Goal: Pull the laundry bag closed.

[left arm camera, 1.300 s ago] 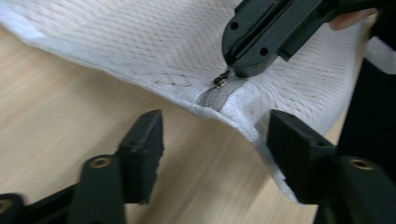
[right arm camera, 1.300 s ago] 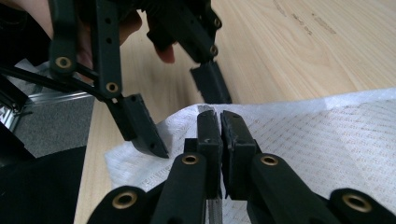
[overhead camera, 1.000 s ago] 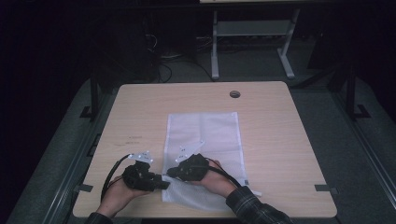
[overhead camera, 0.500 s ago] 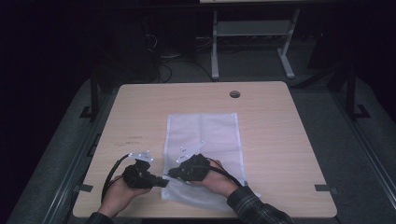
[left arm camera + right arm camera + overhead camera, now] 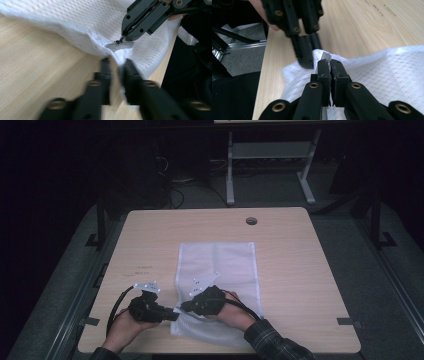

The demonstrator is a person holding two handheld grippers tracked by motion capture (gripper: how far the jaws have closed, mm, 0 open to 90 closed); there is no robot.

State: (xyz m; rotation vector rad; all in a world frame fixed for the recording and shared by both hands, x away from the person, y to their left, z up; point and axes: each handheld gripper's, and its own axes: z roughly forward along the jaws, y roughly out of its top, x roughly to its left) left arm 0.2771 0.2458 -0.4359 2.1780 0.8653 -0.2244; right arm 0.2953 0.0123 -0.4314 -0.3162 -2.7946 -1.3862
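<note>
Mesh bag (image 5: 220, 265) lies mid-desk (image 5: 300, 270); at its near-left corner the left gripper (image 5: 172, 314) pinches fabric, the right gripper (image 5: 184, 307) clamps the zipper pull (image 5: 119, 45). Far desk bare.

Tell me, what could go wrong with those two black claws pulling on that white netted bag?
Two risks, as far as I can judge:
1. The right claw pinches just the small grey metal zip tab at its very tips, so the tab could slip out.
2. The left claw grips a thin fold of the white mesh fabric bag right beside the tab. Pulling apart hard might tear the mesh, or drag the bag off the near edge of the light wooden table.
</note>
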